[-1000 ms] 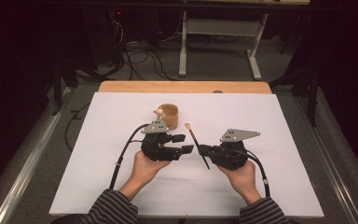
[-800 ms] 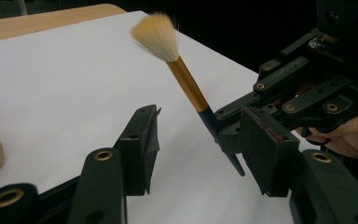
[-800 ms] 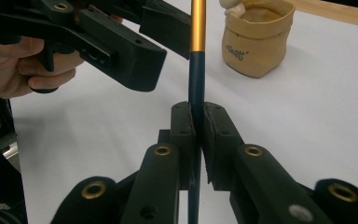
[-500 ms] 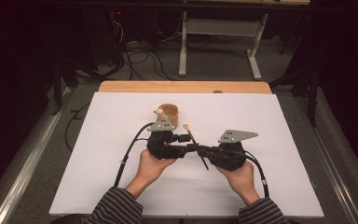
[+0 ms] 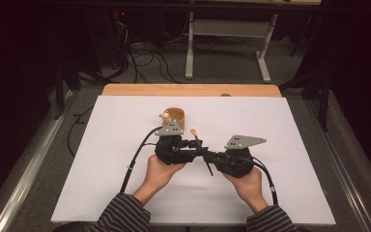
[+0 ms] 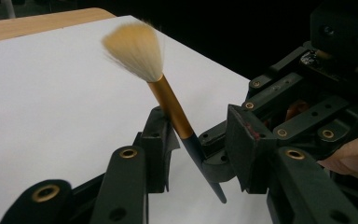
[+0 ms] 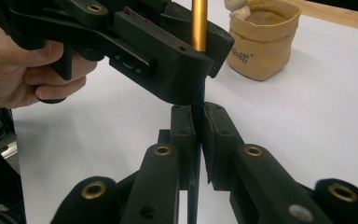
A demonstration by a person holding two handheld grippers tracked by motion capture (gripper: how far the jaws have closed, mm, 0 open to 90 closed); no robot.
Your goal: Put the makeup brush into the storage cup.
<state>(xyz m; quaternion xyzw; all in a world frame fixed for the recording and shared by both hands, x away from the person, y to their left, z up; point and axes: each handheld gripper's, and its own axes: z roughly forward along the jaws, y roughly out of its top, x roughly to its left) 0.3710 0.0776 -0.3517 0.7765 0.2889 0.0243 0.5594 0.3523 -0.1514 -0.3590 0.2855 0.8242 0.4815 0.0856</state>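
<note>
At centre frame of the high view, the right gripper (image 5: pixel 211 157) clamps the dark handle of the brush (image 6: pixel 168 100) — jaws closed on it. The left gripper (image 6: pixel 193 144) has its jaws apart around the gold ferrule, bristles tilted toward the upper left. The tan cup (image 7: pixel 262 38) stands at upper right on the white sheet (image 5: pixel 270 125).

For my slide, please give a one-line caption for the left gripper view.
Brush with tan bristles and gold ferrule, held by the right gripper, stands between the left gripper's open jaws.
</note>
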